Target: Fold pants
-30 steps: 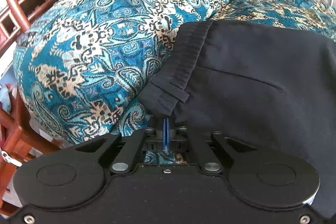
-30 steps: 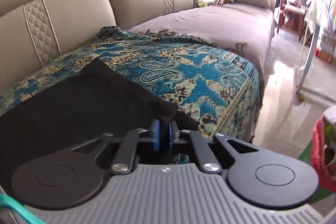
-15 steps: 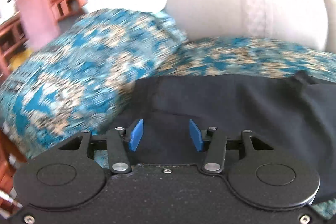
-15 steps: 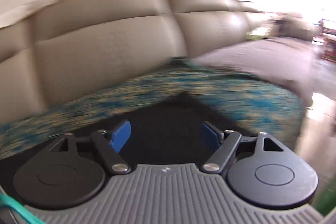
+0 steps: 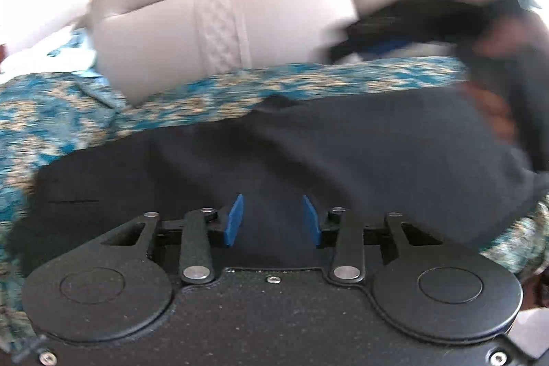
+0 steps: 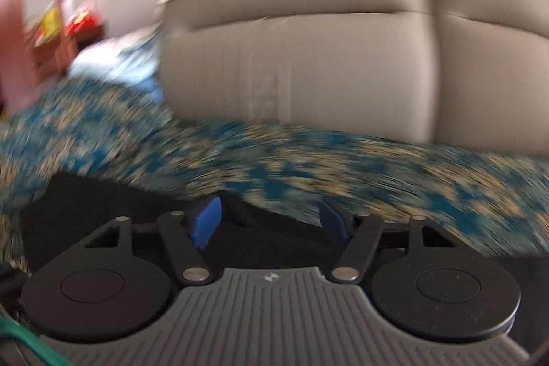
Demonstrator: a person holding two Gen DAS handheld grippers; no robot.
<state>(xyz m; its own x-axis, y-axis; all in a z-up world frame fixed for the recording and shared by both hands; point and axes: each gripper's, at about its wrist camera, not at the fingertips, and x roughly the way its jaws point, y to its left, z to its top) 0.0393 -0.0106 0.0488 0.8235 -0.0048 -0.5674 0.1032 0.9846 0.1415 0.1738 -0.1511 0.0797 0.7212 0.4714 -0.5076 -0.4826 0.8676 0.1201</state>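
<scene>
Lying flat: dark pants (image 5: 308,153) | paisley throw (image 6: 308,160) | left gripper (image 5: 272,216) released | right gripper (image 6: 271,222) released

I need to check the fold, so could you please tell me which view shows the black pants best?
The left wrist view: the pants spread across most of the patterned throw. The right wrist view shows only a dark, blurred strip low down.

- Your pants (image 5: 343,146) are dark, matt woven cloth.
- The throw (image 6: 308,167) under them is patterned cloth in blue and tan.
- The sofa back (image 6: 343,67) looks like smooth, pale leather with a stitched strip.
- Your left gripper (image 5: 272,220) has matt black plastic, shiny metal pins and blue pads (image 5: 235,222).
</scene>
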